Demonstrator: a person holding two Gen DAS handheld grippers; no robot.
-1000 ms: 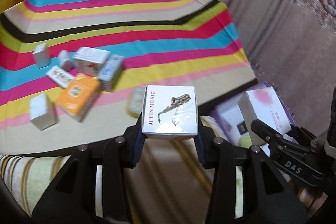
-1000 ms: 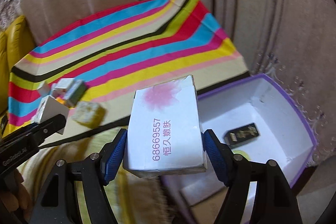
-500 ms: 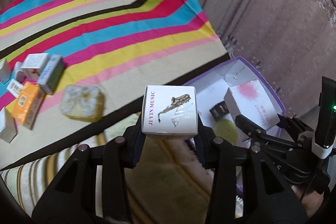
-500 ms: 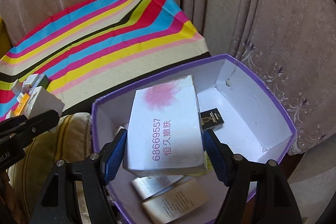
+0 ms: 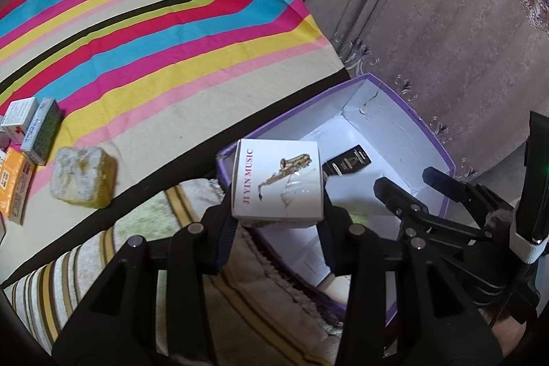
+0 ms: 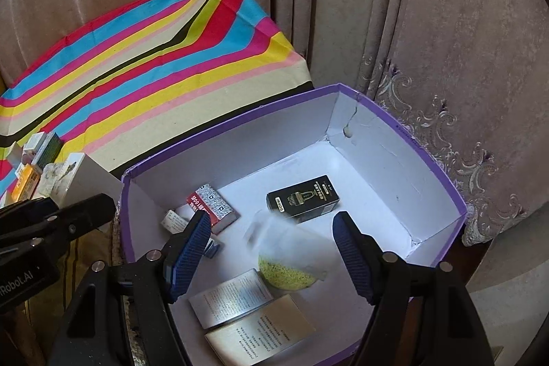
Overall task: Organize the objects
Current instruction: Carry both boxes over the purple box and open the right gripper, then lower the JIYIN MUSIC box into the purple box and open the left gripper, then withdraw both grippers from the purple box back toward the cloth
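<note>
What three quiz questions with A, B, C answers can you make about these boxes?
1. Where is the black box?
A on a chair
B inside the big box
C in a drawer

2. What colour is the big box's rim?
A green
B orange
C purple

3. What is the left gripper doing?
A gripping the music box
B hanging open and empty
C gripping a spoon

Answers:
1 B: the black box lies on the big box's white floor.
2 C: a purple edge runs all round its top.
3 A: both fingers press on the music box's sides.
</note>
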